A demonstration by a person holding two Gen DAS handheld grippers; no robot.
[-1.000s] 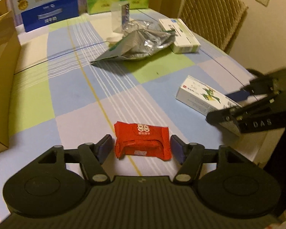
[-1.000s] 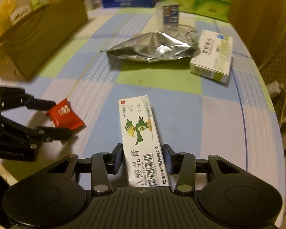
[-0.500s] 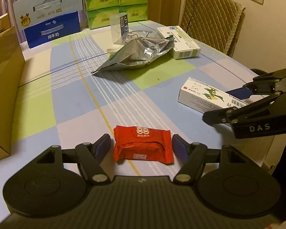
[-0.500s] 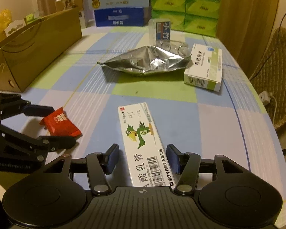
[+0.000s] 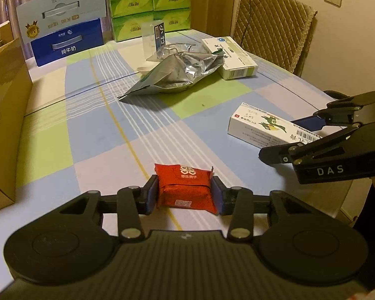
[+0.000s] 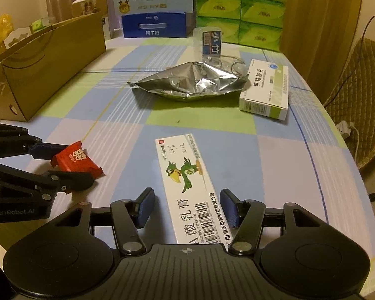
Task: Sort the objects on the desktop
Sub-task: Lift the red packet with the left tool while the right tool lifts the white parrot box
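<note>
Left gripper (image 5: pixel 185 194) clamped on the red snack packet (image 5: pixel 185 187), both blue pads pressed to its short sides (packet at the near edge of the checked tablecloth (image 5: pixel 92 125)). Right gripper (image 6: pixel 187 208) spread wide, its pads flanking but clear of the white ointment box (image 6: pixel 190 187), which lies flat on the cloth.

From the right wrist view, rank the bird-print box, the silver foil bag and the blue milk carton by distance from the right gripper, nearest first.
1. Bird-print box, between the open right gripper's fingers.
2. Silver foil bag, mid-table ahead.
3. Blue milk carton, far edge, slightly left.
</note>
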